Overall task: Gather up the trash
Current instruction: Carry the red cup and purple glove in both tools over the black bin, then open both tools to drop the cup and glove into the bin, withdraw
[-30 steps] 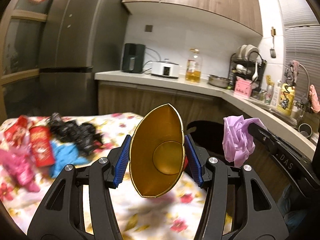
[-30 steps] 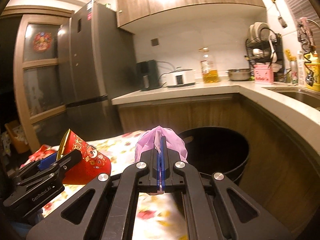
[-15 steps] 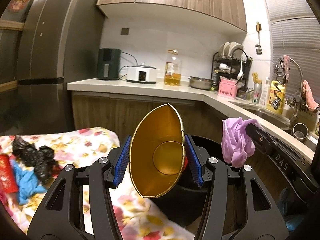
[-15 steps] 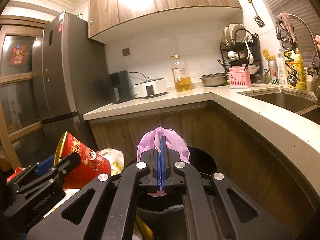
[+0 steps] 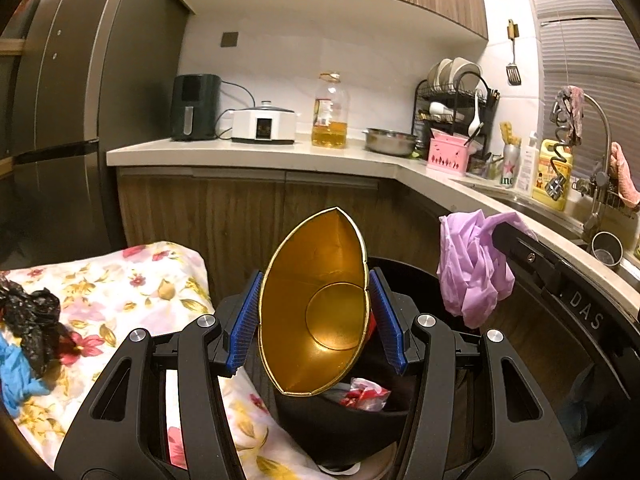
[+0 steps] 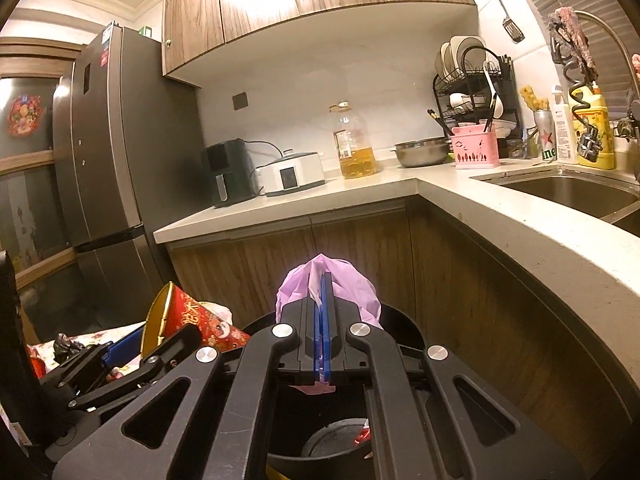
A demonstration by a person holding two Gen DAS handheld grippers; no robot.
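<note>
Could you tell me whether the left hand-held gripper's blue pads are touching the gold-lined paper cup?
Touching. The left wrist view shows the left hand-held gripper with both blue pads pressed against the paper cup, squashing its rim into an oval.

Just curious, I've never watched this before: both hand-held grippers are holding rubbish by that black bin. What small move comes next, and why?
Probably opening the left hand-held gripper to drop the squashed paper cup: it hangs over the black bin, where a red wrapper already lies. The right hand-held gripper, clamping the purple bag, likely follows.
</note>
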